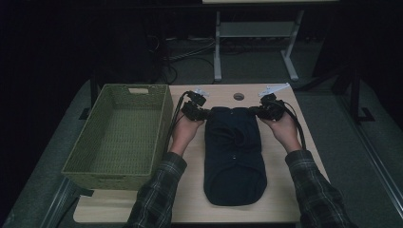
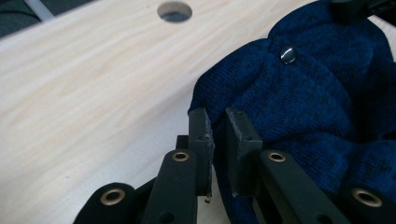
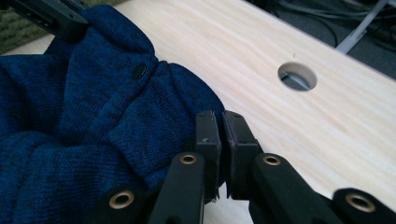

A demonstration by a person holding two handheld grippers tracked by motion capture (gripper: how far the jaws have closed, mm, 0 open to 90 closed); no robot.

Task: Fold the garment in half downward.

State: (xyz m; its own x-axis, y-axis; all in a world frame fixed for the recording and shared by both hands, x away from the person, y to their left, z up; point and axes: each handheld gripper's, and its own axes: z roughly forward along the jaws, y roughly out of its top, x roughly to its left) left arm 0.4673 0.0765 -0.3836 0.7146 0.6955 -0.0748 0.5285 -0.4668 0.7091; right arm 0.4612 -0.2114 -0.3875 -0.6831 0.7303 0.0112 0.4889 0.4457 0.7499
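Observation:
A dark blue knitted garment (image 1: 234,156) lies folded lengthwise in the middle of the light wooden table (image 1: 280,190). My left gripper (image 1: 204,113) is at its far left corner and my right gripper (image 1: 259,110) at its far right corner. In the left gripper view the left gripper (image 2: 218,116) is shut on the garment (image 2: 308,107), with a fold of its edge between the jaws. In the right gripper view the right gripper (image 3: 222,116) is shut tight at the edge of the garment (image 3: 93,121). A metal snap (image 2: 288,55) shows on the knit.
A green woven basket (image 1: 157,142) stands on the table's left side, close to the left forearm. A round cable hole (image 1: 238,96) sits in the tabletop just beyond the garment. Behind the table are desk legs (image 1: 217,52) and cables on the floor.

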